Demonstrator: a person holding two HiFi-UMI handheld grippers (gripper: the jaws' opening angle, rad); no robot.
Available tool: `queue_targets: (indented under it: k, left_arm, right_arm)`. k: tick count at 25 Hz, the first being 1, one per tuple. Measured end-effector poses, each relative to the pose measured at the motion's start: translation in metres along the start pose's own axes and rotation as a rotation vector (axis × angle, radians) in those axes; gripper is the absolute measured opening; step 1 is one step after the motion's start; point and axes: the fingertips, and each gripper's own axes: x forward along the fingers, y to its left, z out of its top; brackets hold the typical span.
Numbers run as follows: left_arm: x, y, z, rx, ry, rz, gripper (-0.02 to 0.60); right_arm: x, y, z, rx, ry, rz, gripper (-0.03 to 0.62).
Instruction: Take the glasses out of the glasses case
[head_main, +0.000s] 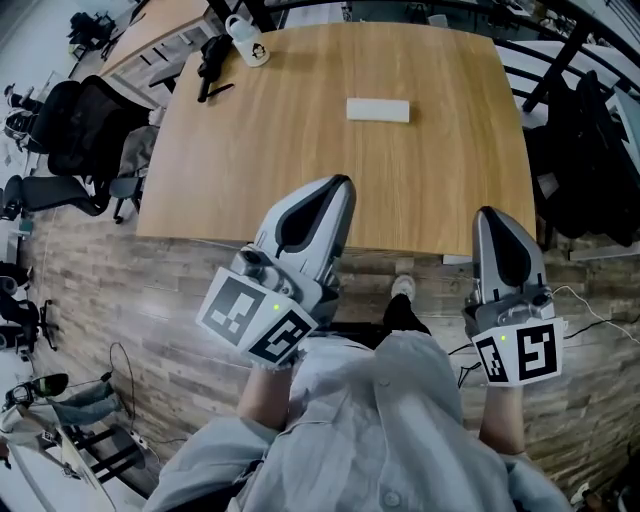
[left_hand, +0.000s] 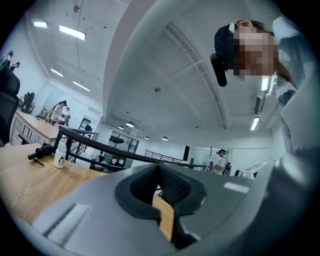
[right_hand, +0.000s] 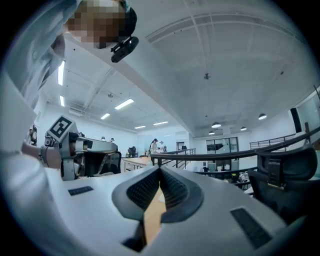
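A white oblong glasses case (head_main: 378, 110) lies shut on the wooden table (head_main: 300, 150), toward its far middle. My left gripper (head_main: 343, 183) is held level over the table's near edge, jaws together with nothing between them. My right gripper (head_main: 489, 213) is at the near right edge, also shut and empty. Both are well short of the case. In the left gripper view the ribbed pads (left_hand: 170, 186) meet over the tabletop. In the right gripper view the pads (right_hand: 142, 189) meet too, and the left gripper (right_hand: 75, 150) shows at the left. No glasses are in sight.
A small white bottle (head_main: 247, 40) and a black object (head_main: 212, 58) sit at the table's far left corner. Black office chairs (head_main: 70, 130) stand to the left, and dark chairs (head_main: 590, 150) to the right. The person's shoe (head_main: 402, 288) is under the near edge.
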Motion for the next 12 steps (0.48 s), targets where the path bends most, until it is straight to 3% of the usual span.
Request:
queue_targets:
  k: [12]
  left_arm:
    - [0.063, 0.024, 0.002, 0.012, -0.004, 0.114, 0.005]
  right_arm:
    - [0.059, -0.059, -0.004, -0.024, 0.015, 0.115, 0.001]
